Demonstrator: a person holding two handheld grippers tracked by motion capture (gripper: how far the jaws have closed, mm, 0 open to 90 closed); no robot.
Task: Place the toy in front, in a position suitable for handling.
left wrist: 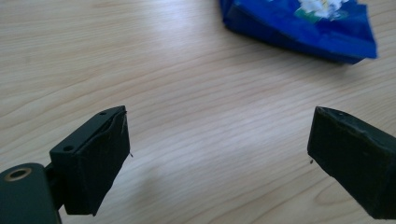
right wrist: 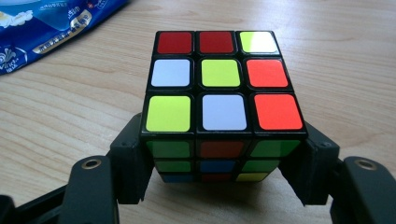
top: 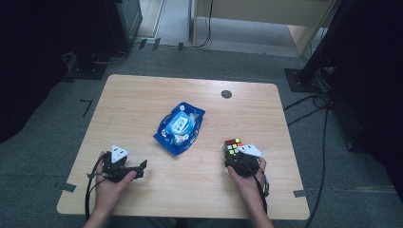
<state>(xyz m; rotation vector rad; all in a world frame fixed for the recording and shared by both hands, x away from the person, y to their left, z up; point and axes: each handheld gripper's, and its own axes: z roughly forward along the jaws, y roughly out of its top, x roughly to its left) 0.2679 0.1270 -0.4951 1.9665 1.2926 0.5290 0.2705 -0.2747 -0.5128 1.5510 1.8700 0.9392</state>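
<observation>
**Puzzle cube held between the right fingers on the worktop**

The puzzle cube point(right wrist: 224, 100) is a three-by-three cube with a black frame and mixed colour stickers. In the right gripper view its top face shows red, red and yellow in the far row, white, yellow and orange-red in the middle row, and yellow, white and orange-red in the near row. The near side face shows green, orange, blue and yellow squares.

The cube stands on the wooden worktop point(top: 142, 109), near its right front part, and the right gripper point(top: 242, 159) is directly behind it. The two black fingers point(right wrist: 133, 163) press against the left and right side faces of the cube, low on its near part, so the right fingers are grasping the cube.

The left gripper point(top: 138, 168) is at the left front part of the worktop, well apart from the cube. Its fingers point(left wrist: 95, 165) stand wide and released, with only bare wood between them.

A blue wipes pack point(top: 179, 127) lies in the middle of the worktop, between the two grippers and farther from the person.
</observation>
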